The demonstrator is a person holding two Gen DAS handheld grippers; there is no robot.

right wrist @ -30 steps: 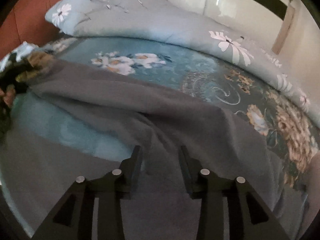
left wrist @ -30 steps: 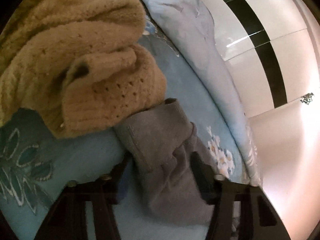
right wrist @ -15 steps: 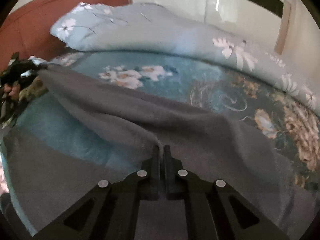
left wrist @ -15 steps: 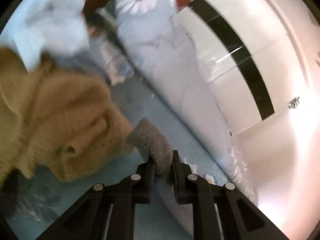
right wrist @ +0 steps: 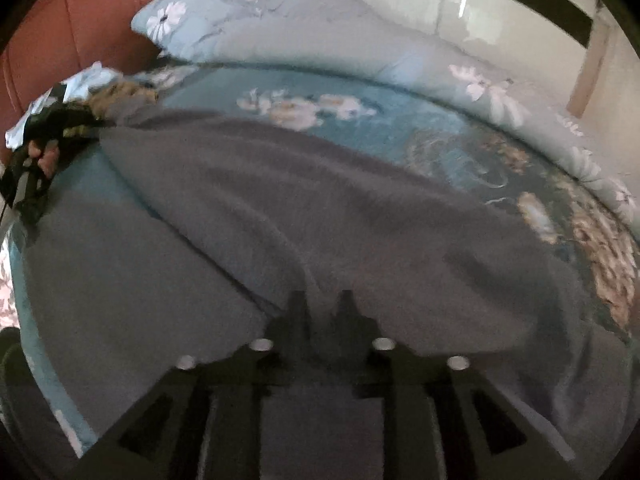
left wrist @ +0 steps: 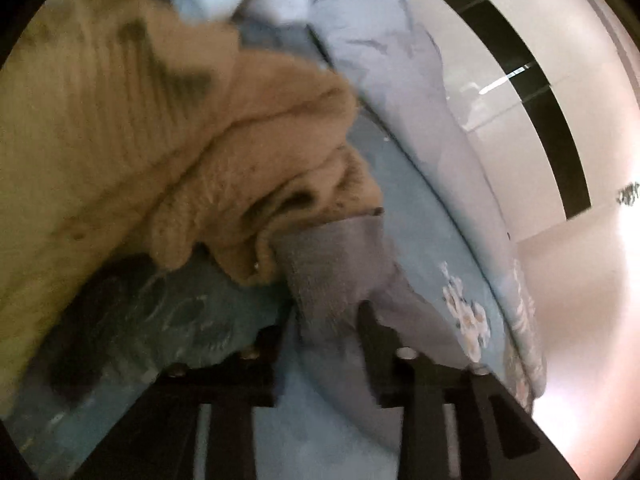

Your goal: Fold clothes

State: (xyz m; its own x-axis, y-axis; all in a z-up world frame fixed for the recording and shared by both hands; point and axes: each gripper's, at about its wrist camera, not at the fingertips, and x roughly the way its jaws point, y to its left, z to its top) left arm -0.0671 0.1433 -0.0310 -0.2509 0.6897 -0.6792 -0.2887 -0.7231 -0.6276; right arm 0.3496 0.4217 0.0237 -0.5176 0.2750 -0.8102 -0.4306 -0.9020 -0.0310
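A grey garment (right wrist: 320, 216) lies spread over the blue floral bed sheet (right wrist: 400, 128). My right gripper (right wrist: 323, 308) has its jaws a small gap apart with a fold of the grey cloth between them. In the left wrist view the garment's grey cuff end (left wrist: 332, 264) lies between the parted fingers of my left gripper (left wrist: 324, 328), which stand apart from it on both sides. The cuff rests against a tan knitted sweater (left wrist: 160, 140). The left gripper and the hand holding it show at the far left of the right wrist view (right wrist: 36, 160).
A rolled pale blue floral duvet (right wrist: 340, 40) lies along the far side of the bed, also in the left wrist view (left wrist: 400, 80). A reddish headboard (right wrist: 80, 28) stands at the back left. A white wall with a black stripe (left wrist: 540, 100) lies beyond the bed.
My left gripper, shut on the grey cuff half a second ago, has opened and come down beside the tan sweater. My right gripper's jaws have parted a little on the fold.
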